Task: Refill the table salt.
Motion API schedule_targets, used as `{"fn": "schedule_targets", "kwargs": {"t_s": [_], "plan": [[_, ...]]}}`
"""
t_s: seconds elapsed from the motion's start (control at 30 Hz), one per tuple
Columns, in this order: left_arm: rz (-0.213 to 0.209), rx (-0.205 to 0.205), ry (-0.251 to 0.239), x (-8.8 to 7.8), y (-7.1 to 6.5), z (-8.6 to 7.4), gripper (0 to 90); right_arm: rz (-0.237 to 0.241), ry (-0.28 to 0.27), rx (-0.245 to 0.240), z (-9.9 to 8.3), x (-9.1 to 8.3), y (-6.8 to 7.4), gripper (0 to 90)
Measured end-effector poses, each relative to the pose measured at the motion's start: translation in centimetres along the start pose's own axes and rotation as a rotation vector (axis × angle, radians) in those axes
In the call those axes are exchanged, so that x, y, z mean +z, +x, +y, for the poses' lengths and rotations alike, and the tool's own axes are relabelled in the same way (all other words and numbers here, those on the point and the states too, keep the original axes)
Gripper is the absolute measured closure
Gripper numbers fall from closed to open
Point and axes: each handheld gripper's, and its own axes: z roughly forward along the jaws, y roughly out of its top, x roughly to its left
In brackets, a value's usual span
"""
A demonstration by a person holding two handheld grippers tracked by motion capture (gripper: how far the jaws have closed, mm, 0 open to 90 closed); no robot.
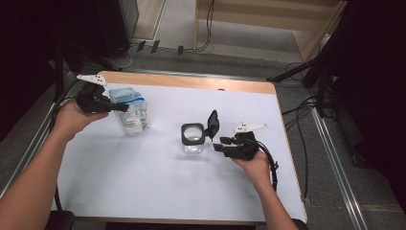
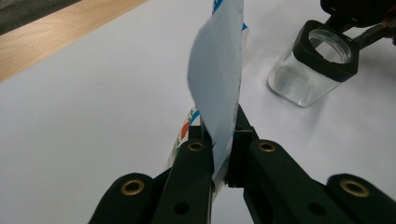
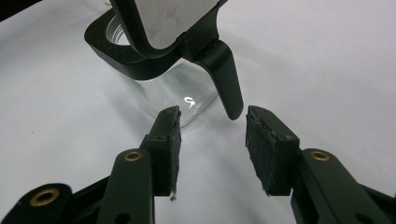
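1. High view: the bag [image 1: 129, 108], a clear plastic pouch with a blue top edge, stands on the white table [image 1: 143, 177] towards its far left. Your left gripper [image 1: 119, 108] comes in from the left and has its tongs clamped on the bag's upper part. The glass jar [image 1: 193, 139] sits near the middle of the table, well apart from the bag, with its black lid [image 1: 212, 123] flipped up on the right side. Your right gripper [image 1: 221, 143] rests just to the right of the jar, its tips close to the jar but not on it.

2. Left gripper view: your left gripper [image 2: 219, 144] has its tongs together on the bag's pale blue top strip [image 2: 217, 74], which rises between them; the printed part of the bag [image 2: 184, 133] shows just behind. The jar [image 2: 313, 65] stands farther off at upper right, with its mouth open.

3. Right gripper view: your right gripper [image 3: 212, 135] has its tongs apart, with nothing between the pads. The jar [image 3: 173, 88] stands just ahead of the left pad, and the black tab of its lid [image 3: 226, 81] hangs down close to the gap.
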Motion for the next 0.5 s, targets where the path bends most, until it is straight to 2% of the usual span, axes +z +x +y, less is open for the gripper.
{"fn": "schedule_targets", "kwargs": {"t_s": [0.13,0.27,0.4,0.5], "plan": [[-0.005,0.023,-0.005,0.0,-0.3,0.3,90.0,-0.002,0.0,0.001,0.0,0.0,0.0,56.4],[-0.007,0.022,-0.005,-0.1,-0.6,0.7,90.0,-0.001,0.001,0.0,0.0,-0.1,0.0,56.5],[-0.019,0.017,-0.03,-0.7,-0.9,1.1,90.0,-0.002,-0.001,-0.001,0.0,-0.2,0.0,56.9],[-0.018,0.026,-0.031,-1.0,-1.5,1.3,90.0,-0.006,-0.007,-0.006,0.1,-0.3,0.1,57.6]]}}
